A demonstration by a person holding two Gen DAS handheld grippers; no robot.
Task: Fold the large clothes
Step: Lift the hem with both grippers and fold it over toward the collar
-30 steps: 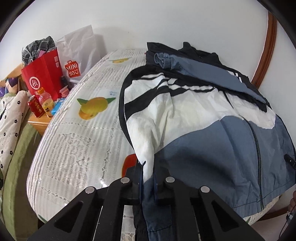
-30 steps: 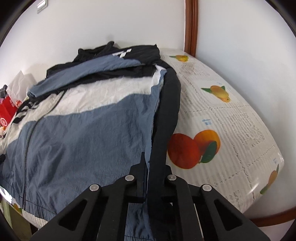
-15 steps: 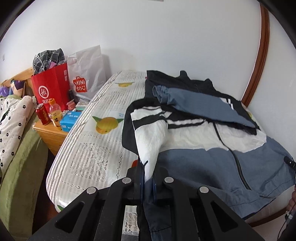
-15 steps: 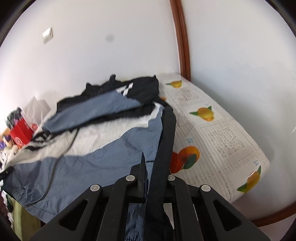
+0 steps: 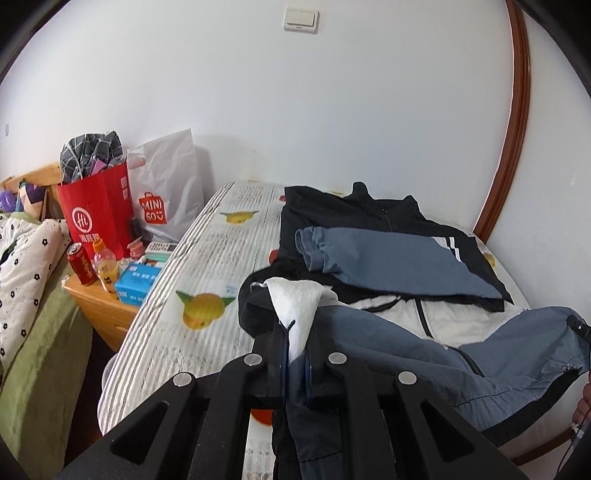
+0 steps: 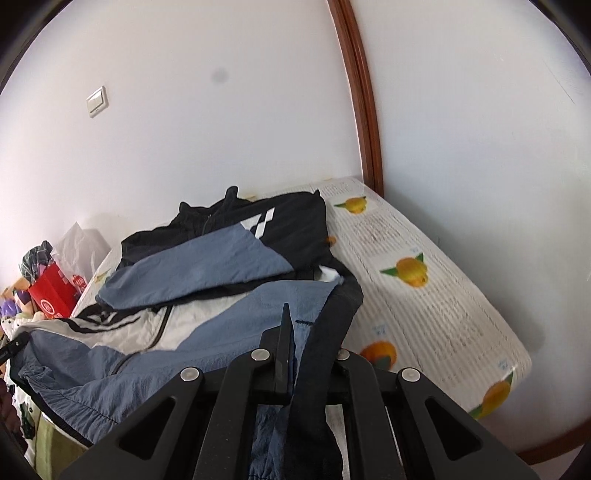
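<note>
1. Jacket, blue, white and black: was laid across the bed, its near hem lifted clear of the mattress at both corners; one sleeve was folded across the chest.
2. Left hand-held gripper: was found closed on the jacket's left hem corner, with white and blue cloth pinched between the jaws and hanging below them. It was aimed downward and forward over the bed.
3. Right hand-held gripper: was found closed on the black edge band at the jacket's right hem corner, the band draped down between the fingers. It was likewise tilted downward.
4. Seen in the left wrist view only: a wooden nightstand beside the bed, carrying a red can, an orange drink bottle and a blue tissue box; a white shopping bag's logo; a dotted quilt.
5. Seen in the right wrist view only: the bed's far right side with its fruit-print sheet and the white chevron mark on the jacket's black shoulder.
6. Seen in both views: a red paper bag and a wall switch.
7. Against the frames a second before: both hand-held grippers were recorded higher, and more wall was shown. The hem had been raised from the sheet, and the cloth bunched.
</note>
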